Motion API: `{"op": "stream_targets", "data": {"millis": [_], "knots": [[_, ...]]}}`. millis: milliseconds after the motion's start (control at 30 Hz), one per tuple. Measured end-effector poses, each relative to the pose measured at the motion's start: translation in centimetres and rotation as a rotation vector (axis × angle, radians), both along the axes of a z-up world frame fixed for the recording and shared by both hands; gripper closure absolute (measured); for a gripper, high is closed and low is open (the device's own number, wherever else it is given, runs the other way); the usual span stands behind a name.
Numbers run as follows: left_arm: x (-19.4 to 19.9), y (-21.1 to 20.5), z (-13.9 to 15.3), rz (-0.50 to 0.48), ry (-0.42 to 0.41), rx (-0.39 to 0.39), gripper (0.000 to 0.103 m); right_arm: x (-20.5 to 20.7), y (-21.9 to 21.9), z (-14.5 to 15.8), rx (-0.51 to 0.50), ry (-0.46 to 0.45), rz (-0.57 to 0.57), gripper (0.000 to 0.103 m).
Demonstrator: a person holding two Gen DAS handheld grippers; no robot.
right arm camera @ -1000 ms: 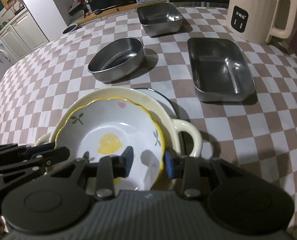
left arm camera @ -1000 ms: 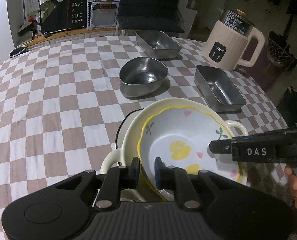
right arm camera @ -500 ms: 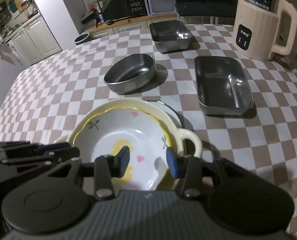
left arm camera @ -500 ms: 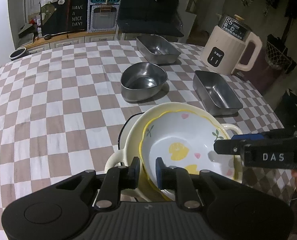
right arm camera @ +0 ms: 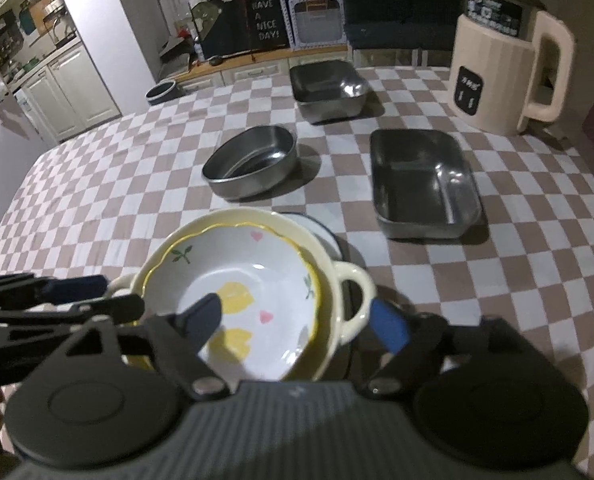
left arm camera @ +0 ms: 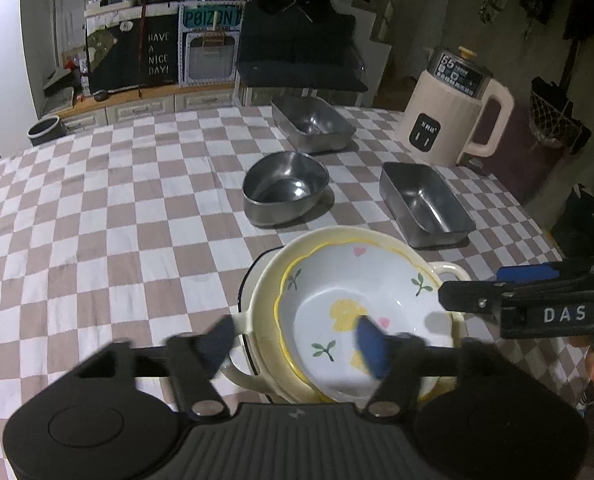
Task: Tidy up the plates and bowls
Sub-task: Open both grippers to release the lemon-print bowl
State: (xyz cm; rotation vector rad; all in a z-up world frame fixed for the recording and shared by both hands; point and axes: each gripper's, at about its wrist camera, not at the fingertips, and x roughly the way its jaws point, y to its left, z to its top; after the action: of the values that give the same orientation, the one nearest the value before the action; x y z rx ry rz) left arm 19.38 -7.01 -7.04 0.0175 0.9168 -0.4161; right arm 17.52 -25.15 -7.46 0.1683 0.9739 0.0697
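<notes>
Left wrist view: the left tongs [left arm camera: 297,340] stand spread wide and hold nothing, one blurred pad outside the near handle of the cream two-handled bowl [left arm camera: 265,280], the other over the inside of the lemon-print bowl [left arm camera: 361,304]. The lemon-print bowl sits nested in the cream two-handled bowl, which rests on a dark-rimmed plate [left arm camera: 253,276] on the checkered counter [left arm camera: 117,220]. The right tongs [left arm camera: 449,298] enter from the cream bowl's right side, tips over its rim. Right wrist view: the right tongs [right arm camera: 301,320] are likewise wide apart and empty, one pad over the lemon-print bowl [right arm camera: 257,280], the other beyond the handle of the cream bowl [right arm camera: 353,292]. Behind the cream bowl stands a round steel bowl [right arm camera: 253,164]; right of that, a rectangular steel tray [right arm camera: 421,184]; farther back, a second steel tray [right arm camera: 329,88] and a cream kettle [right arm camera: 505,76].
</notes>
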Motion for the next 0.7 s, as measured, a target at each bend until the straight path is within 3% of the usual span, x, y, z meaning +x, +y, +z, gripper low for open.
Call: {"op": "stream_targets", "data": {"millis": [133,200,300,500,700], "knots": [[-0.3,-0.1,0.6,0.003,-0.023,0.003,0.011,-0.8,-0.9,0.6,0.0,-0.047,-0.03,0.009],[-0.6,-0.1,0.9,0.013,-0.048,0.015,0.007,-1.1,-1.5,0.9,0.002,-0.071,-0.056,0.0],[-0.7,-0.3,1.3,0.025,-0.077,0.014,0.001,-1.5,-2.5,1.4,0.019,-0.115,-0.114,0.0],[-0.5,-0.8,2.2,0.03,-0.159,0.015,0.0,-1.2,-5.3,1.4,0.097,-0.137,-0.253,0.0],[2.6,-2.5,2.3,-0.003,-0.16,0.009,0.0,0.1,-9.3,-0.7,0.241,-0.061,-0.472,0.0]]}}
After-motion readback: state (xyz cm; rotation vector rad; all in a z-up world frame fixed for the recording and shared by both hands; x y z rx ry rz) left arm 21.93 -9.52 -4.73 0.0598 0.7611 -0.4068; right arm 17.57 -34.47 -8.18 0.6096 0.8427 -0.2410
